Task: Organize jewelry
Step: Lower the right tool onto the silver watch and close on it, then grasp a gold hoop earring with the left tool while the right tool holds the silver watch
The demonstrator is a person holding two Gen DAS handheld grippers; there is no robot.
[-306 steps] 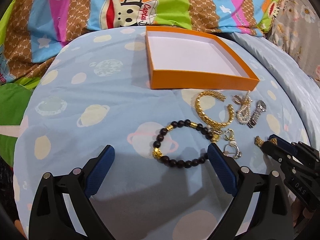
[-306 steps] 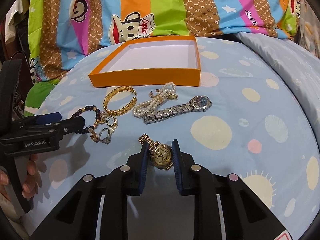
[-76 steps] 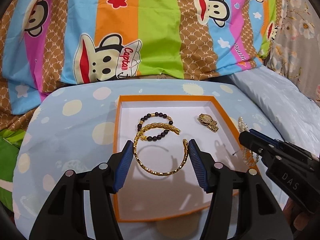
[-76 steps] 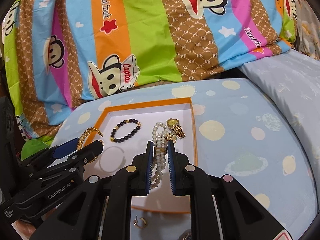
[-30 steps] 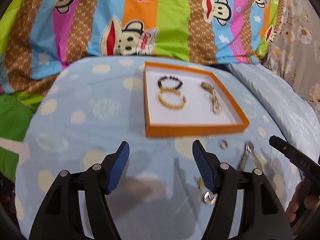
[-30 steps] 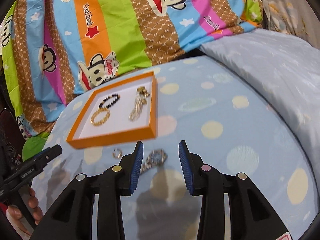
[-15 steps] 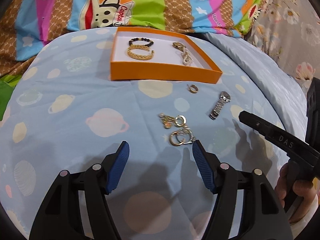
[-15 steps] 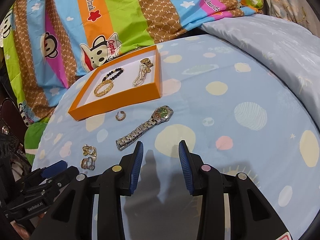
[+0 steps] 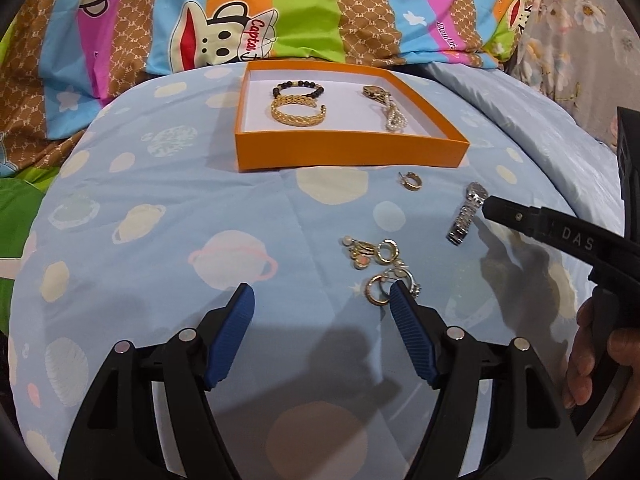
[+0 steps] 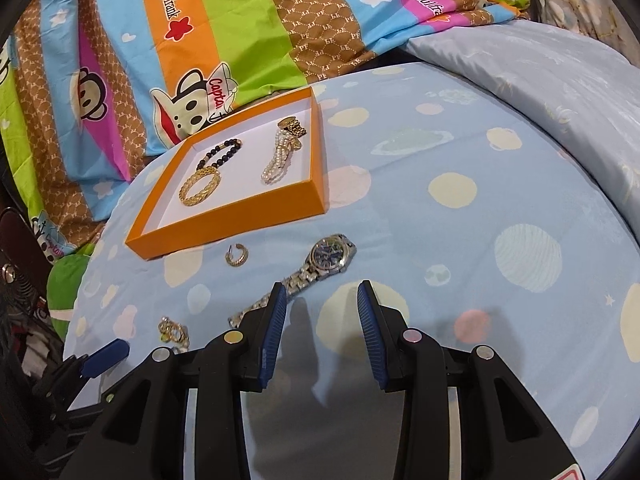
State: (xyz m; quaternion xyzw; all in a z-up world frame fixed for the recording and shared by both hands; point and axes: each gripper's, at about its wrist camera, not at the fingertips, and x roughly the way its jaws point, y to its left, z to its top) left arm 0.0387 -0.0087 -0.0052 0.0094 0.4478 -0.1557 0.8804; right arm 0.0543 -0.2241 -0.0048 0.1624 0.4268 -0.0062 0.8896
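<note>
Both grippers hang over the pale blue planet-print sheet [image 9: 168, 216], and neither one is carrying anything. The left gripper [image 9: 322, 300] has its blue pads spread wide, nothing between them; its right pad sits right against a cluster of gold hoop earrings [image 9: 390, 280], which lies just outside the gap, on the side away from the orange box [image 9: 348, 150]. A second little heap of gold earrings [image 9: 370, 251] lies a touch nearer the box.

Over to the right gripper [image 10: 322, 296], fingers parted too, holding nothing. The silver watch [image 10: 320, 270] lies slanted on the sheet in front of the box: its blue dial points toward the box, its metal band runs back under the gripper's left finger [image 10: 276, 312], so the watch sits mostly ahead and left of the gap.

A lone gold hoop earring [image 10: 236, 255] rests just beside the box's near wall, between box and watch.

Inside the box: a black bead bracelet [image 10: 222, 152] at the far side, a gold woven bangle [image 10: 200, 186] touching it on the near side, and a pearl strand [image 10: 276, 162] lying with a gold watch [image 10: 292, 126] toward the right wall.

Behind the box, a striped monkey-print quilt [image 10: 224, 20].
</note>
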